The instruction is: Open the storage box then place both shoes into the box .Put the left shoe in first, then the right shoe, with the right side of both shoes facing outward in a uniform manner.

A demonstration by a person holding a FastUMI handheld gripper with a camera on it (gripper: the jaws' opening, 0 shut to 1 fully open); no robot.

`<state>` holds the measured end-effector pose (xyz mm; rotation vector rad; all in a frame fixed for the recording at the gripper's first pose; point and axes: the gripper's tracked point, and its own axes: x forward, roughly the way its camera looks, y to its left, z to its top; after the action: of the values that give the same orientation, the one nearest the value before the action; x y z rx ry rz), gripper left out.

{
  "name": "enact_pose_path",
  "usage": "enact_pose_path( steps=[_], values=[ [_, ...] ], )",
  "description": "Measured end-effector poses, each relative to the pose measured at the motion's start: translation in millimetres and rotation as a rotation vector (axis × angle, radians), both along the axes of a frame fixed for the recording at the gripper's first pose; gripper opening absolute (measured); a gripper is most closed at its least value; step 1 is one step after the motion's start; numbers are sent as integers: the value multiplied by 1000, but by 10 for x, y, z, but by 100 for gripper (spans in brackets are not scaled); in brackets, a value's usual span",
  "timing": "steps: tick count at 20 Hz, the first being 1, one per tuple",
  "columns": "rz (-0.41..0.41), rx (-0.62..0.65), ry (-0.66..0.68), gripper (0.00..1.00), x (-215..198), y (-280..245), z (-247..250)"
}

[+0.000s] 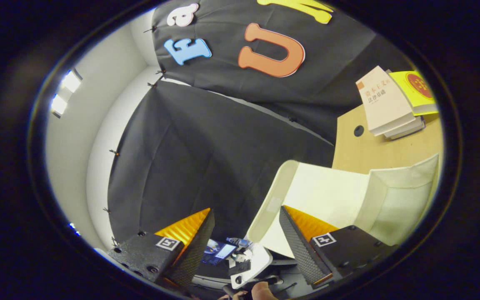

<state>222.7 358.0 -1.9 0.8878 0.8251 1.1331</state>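
The pale cream storage box [348,196] stands on a wooden table [369,150], and the whole scene looks strongly tilted. One flat cream panel of the box [306,187] faces me, with a rounded edge toward the fingers. I cannot tell whether it is the lid. My gripper [246,210] is open with nothing between its fingers. Its right finger [302,233] lies in front of the box's near panel. The left finger [190,233] stands off to the side against the black cloth wall.
A stack of books [390,106] with a yellow one [419,91] lies on the table beyond the box, beside a round cable hole [358,131]. Between the fingers, farther off, is a white stand with small devices [244,258] and a person's fingers [261,291].
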Motion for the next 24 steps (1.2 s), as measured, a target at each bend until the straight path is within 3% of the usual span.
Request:
enact_pose_path(
  steps=[9,18,24],
  values=[
    [-99,-126,-46,100,-174,-862,-233],
    [-246,-403,-19,100,-156,-2059,-1140],
    [-341,-714,14,100,-104,-3022,-1917]
  ],
)
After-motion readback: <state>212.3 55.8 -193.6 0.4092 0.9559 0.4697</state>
